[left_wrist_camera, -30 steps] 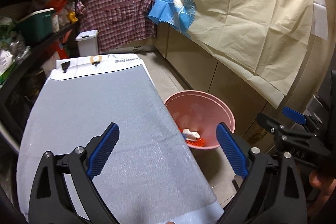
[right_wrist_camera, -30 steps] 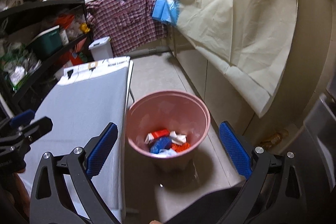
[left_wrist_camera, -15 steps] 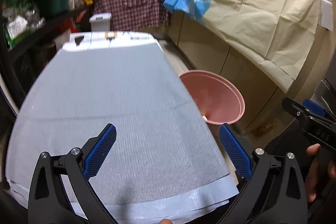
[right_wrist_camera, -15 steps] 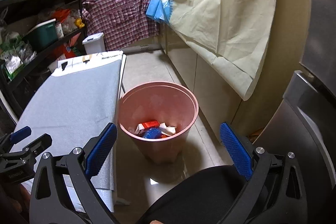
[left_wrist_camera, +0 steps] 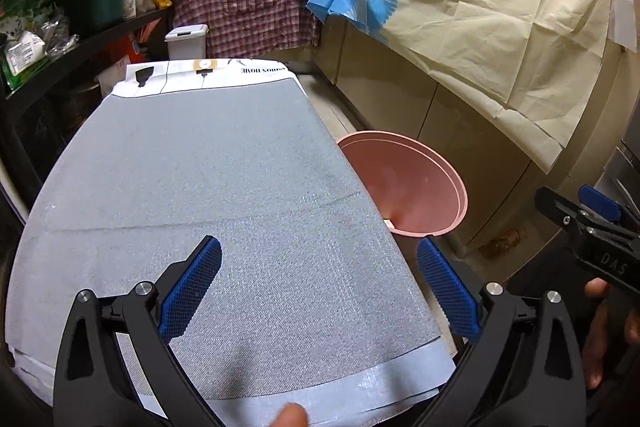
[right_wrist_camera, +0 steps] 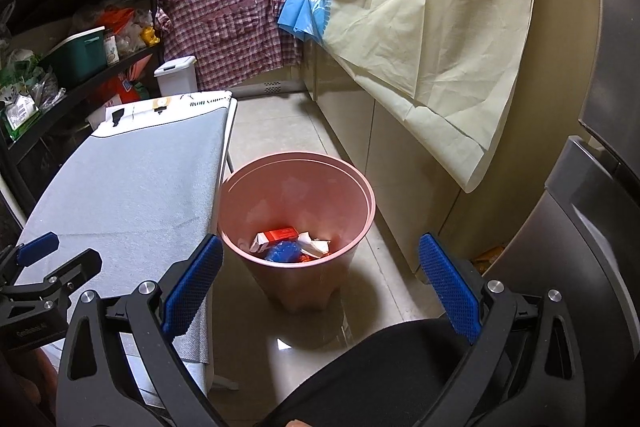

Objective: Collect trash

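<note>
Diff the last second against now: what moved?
Left gripper swung from the pink bin to over the grey table mat. Right gripper pulled back from the bin. Nothing grasped or released; both open and empty, trash unchanged.

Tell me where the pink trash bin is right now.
In the right wrist view the pink trash bin stands on the floor, centre frame, right beside the grey-covered table, with the draped cabinets on its other side.

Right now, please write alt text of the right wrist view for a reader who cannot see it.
A round pink plastic bin stands on the tiled floor beside a grey padded board, holding red, blue and white wrappers. The open right gripper hangs above it, empty, and the left gripper shows at the left edge.
</note>
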Motion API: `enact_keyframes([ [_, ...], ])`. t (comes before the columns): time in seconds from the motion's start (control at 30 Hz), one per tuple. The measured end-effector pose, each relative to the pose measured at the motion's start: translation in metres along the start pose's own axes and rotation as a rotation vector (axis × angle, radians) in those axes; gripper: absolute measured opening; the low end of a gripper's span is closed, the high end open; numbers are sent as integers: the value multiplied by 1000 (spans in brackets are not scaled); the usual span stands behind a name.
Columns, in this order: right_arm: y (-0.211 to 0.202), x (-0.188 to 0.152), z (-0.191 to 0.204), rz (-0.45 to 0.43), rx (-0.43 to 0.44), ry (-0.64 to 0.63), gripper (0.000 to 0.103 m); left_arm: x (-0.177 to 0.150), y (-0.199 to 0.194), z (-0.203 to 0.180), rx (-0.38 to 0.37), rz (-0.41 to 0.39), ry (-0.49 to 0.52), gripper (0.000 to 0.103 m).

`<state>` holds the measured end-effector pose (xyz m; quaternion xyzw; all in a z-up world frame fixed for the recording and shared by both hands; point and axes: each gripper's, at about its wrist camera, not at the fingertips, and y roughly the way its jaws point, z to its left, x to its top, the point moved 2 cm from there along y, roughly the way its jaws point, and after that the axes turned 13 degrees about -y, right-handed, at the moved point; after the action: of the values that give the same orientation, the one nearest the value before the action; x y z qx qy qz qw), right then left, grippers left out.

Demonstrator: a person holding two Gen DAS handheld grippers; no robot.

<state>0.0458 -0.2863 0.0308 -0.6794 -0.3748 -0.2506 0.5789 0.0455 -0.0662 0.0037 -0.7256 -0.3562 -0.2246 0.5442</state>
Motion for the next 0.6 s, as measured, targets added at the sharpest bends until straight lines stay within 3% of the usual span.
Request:
enact_keyframes([
  [0.6,0,0,2,-1,0,-3,96,1,-1,0,-7,-10,-10,95],
])
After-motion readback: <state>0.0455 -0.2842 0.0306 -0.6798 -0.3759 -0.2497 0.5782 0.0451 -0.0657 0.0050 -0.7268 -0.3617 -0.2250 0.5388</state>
